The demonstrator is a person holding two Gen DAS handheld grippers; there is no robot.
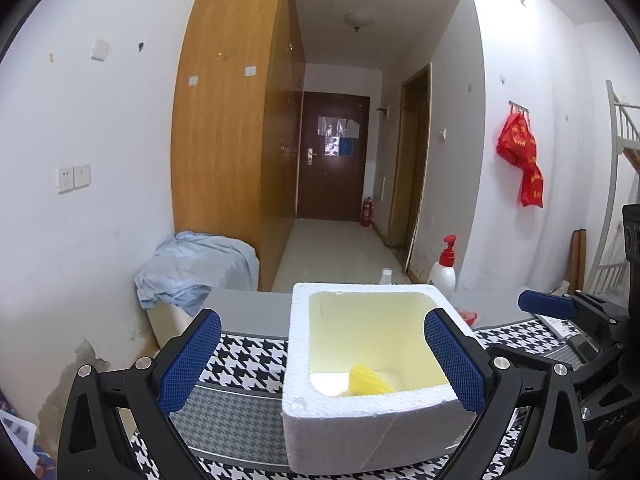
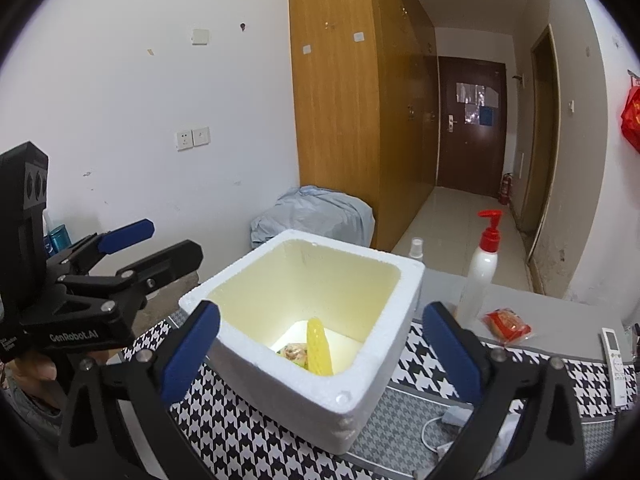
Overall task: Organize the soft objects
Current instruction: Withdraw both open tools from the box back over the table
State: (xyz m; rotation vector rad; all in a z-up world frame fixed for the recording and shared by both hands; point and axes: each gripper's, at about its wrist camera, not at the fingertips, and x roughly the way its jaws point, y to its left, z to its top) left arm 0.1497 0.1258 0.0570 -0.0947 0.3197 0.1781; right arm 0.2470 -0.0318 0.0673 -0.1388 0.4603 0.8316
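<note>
Both the left gripper (image 1: 322,364) and right gripper (image 2: 320,350) gape empty before the foam box (image 2: 372,376) rim (yellow netting (image 2: 319,346) inside).

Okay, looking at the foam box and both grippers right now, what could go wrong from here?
1. The foam box looks light; the left gripper and right gripper are both open around it and could nudge it across the houndstooth cloth.
2. The yellow foam net leans upright inside and may snag a finger.
3. The pump bottle and red packet sit close by; a sweeping move might topple the bottle.
</note>
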